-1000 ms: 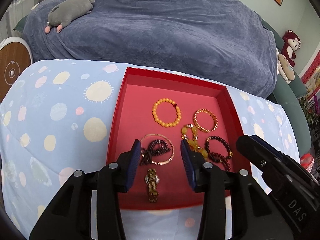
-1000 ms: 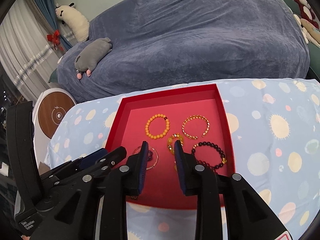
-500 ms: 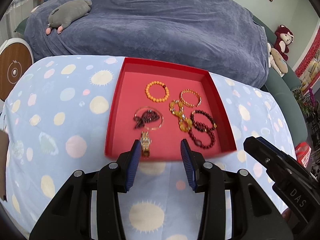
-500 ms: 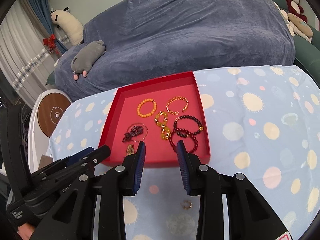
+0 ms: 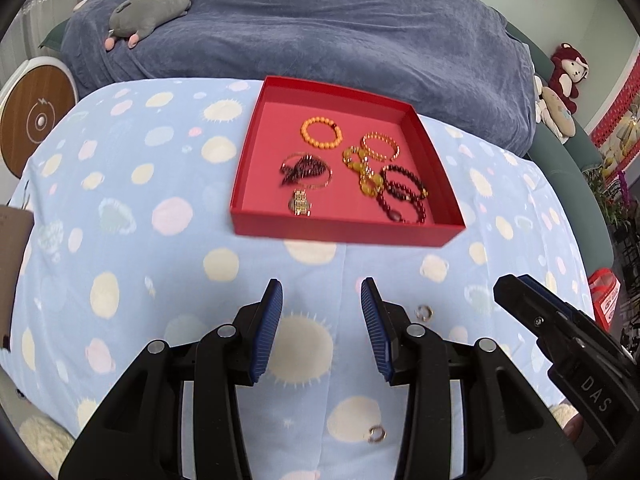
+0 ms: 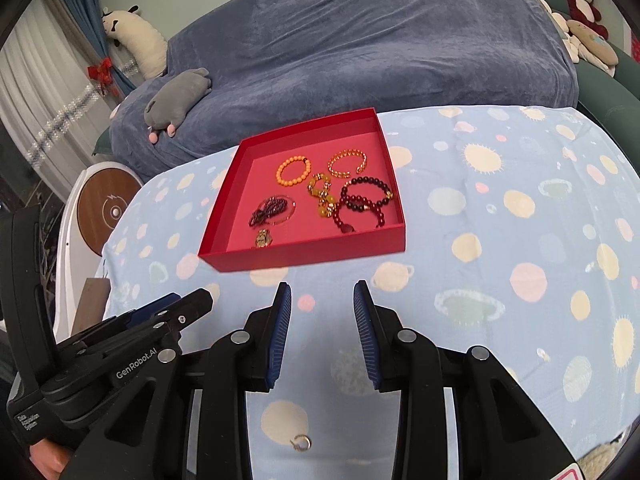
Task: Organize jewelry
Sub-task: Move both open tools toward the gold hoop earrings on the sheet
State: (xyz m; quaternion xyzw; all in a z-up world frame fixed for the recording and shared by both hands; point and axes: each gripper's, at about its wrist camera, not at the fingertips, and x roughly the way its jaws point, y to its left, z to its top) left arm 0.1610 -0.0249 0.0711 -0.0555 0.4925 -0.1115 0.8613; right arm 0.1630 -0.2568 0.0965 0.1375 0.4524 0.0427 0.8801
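step: judged mid-sort, bracelets lie in red tray [image 5: 344, 228] at 12 o'clock | left gripper [image 5: 321, 330], right gripper [image 6: 322, 334] parted, empty | next: small ring [image 6: 301, 443] on cloth at 6 o'clock, needs fine pinch

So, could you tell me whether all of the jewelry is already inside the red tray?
No, two small gold rings lie on the blue spotted cloth, outside the shallow red tray holding the bracelets.

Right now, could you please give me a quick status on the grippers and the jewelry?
Both hand-held grippers, left and right, open, empty. Bracelets and watch in red tray. Two small rings loose on the spotted cloth. Nothing blocking.
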